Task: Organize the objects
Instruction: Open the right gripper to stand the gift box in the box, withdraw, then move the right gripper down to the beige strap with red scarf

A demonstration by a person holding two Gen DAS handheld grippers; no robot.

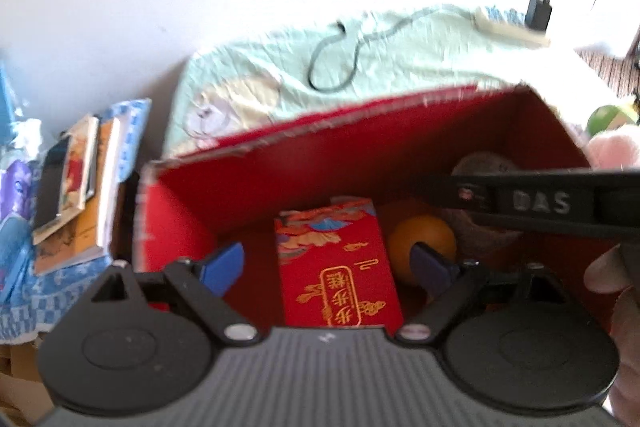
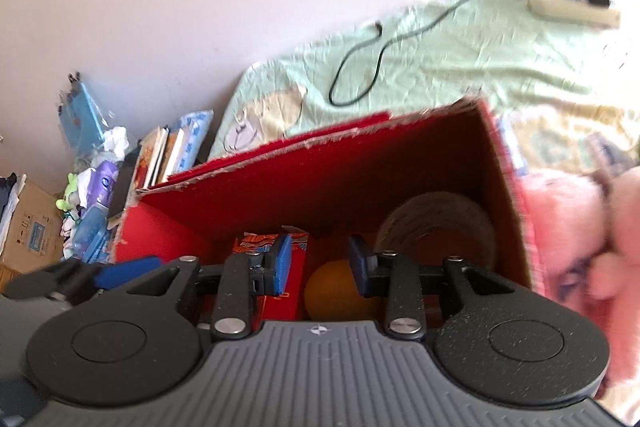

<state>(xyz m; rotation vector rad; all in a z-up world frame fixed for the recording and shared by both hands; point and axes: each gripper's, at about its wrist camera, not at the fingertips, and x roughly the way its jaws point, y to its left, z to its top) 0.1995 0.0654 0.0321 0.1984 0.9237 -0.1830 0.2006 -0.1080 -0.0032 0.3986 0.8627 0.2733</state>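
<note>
A red cardboard box point(image 1: 248, 183) is seen open at the centre of both views, resting on a pale green bedsheet point(image 1: 280, 67). Inside it, a red envelope with gold lettering point(image 1: 340, 267) lies at lower centre, an orange ball point(image 1: 420, 243) is set just to its right, and a roll of tape point(image 2: 436, 227) stands against the right wall. The left gripper point(image 1: 328, 263) is held above the box with its jaws spread wide and empty. The right gripper point(image 2: 320, 265) is likewise poised over the box, jaws parted, nothing held. A pink plush toy point(image 2: 580, 235) is seen at right, and stacked books point(image 1: 80, 179) at left.
</note>
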